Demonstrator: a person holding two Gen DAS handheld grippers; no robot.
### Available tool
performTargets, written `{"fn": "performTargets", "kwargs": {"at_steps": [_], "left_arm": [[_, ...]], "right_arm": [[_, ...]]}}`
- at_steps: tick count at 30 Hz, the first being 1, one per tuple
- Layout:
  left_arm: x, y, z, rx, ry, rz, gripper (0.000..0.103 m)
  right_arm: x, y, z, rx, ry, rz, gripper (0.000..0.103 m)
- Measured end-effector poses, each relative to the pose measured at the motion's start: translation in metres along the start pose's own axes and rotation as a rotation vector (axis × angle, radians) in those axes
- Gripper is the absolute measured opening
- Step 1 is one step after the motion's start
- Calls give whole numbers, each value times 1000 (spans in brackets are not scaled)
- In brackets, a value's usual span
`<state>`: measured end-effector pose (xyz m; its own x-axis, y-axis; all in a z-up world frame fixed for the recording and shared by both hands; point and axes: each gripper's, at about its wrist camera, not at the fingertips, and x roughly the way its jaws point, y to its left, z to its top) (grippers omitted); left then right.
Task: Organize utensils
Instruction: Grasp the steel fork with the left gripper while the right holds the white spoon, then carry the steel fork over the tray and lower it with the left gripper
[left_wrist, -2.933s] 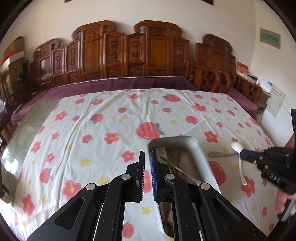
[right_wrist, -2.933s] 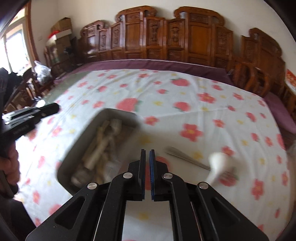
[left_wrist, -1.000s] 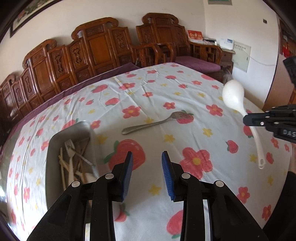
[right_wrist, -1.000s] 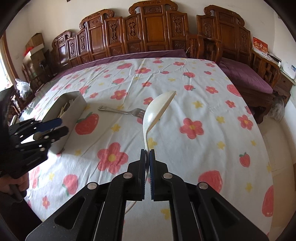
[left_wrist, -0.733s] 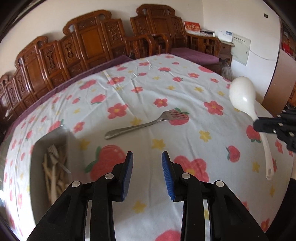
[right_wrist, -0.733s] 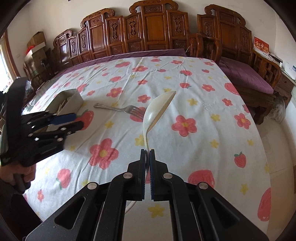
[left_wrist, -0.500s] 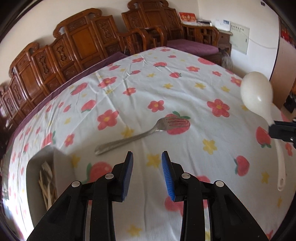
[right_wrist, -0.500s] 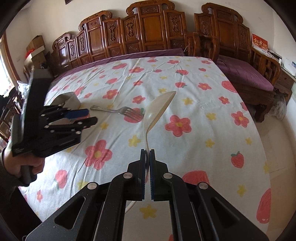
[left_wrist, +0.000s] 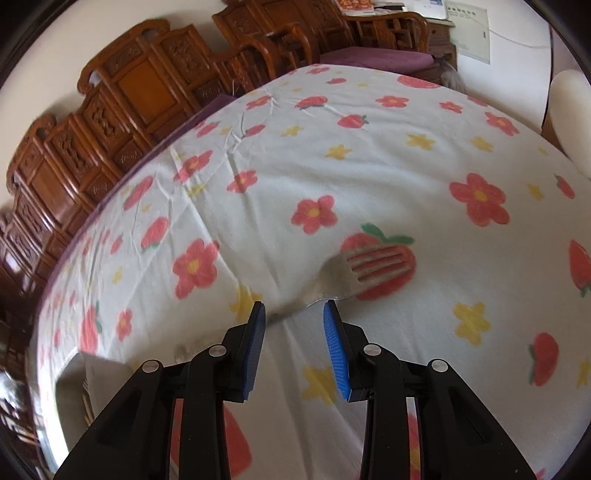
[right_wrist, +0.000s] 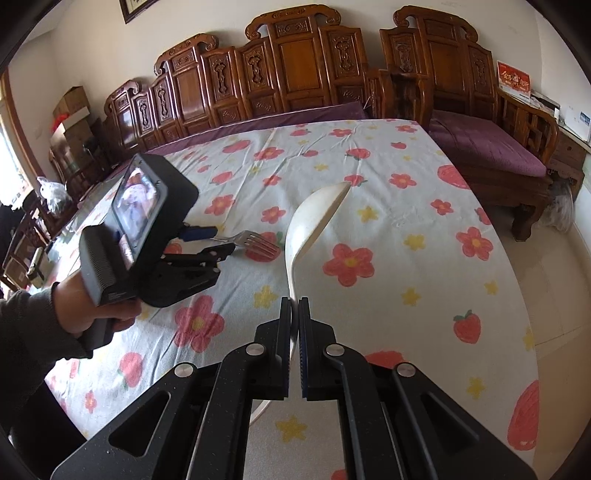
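A metal fork (left_wrist: 364, 271) lies on the flowered tablecloth (left_wrist: 332, 166), tines to the right; it also shows in the right wrist view (right_wrist: 251, 242). My left gripper (left_wrist: 294, 314) is open, low over the cloth, with its jaws on either side of the fork's neck. It also shows in the right wrist view (right_wrist: 212, 240). My right gripper (right_wrist: 294, 306) is shut on the handle of a white ladle spoon (right_wrist: 314, 218), held above the table, bowl up. The spoon's bowl shows at the right edge of the left wrist view (left_wrist: 570, 110).
A grey metal utensil tray (left_wrist: 77, 384) with utensils sits at the lower left of the left wrist view. Carved wooden chairs (right_wrist: 295, 62) line the far side of the table. A purple-cushioned bench (right_wrist: 487, 147) stands to the right. The table's right edge drops to the floor.
My left gripper has moved forward and down to the fork, so the fork's neck now lies between its open jaws. The right gripper still holds the spoon and has shifted little.
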<state>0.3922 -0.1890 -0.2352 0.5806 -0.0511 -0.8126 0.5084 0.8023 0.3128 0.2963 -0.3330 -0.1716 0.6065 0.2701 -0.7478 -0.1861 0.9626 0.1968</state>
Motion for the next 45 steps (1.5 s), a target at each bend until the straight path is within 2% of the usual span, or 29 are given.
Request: {"fn": "performTargets", "kwargs": {"at_steps": [5,9,10,13,20,26,35,45], "left_arm": [[8,-5,14,59,-1,25,31],[15,1,24,43,9,-12,31],[17,3,25,35,11,-24,29],[21,8,29,7,35,-64,14],[16,12,25,-13,67,-46,9],[-10,27,24,-73,55,-53,2],[-50,39,18,-122,36,-61,2],[-108,64,-5,-195,-13,-73,2]], "right_arm": [[0,-3,1,10,0,5,5],[3,-3,-2,9,11,5,5],[4,-3,-2,9,13,4,5],[5,-2,-3,7,17,4,5],[8,1,-6,1,27,2,5],[8,8,-5,-19,23,10,5],[-2,22,-3,-39,3,33,5],[-15,52,-1,-95,-24,61,5]]}}
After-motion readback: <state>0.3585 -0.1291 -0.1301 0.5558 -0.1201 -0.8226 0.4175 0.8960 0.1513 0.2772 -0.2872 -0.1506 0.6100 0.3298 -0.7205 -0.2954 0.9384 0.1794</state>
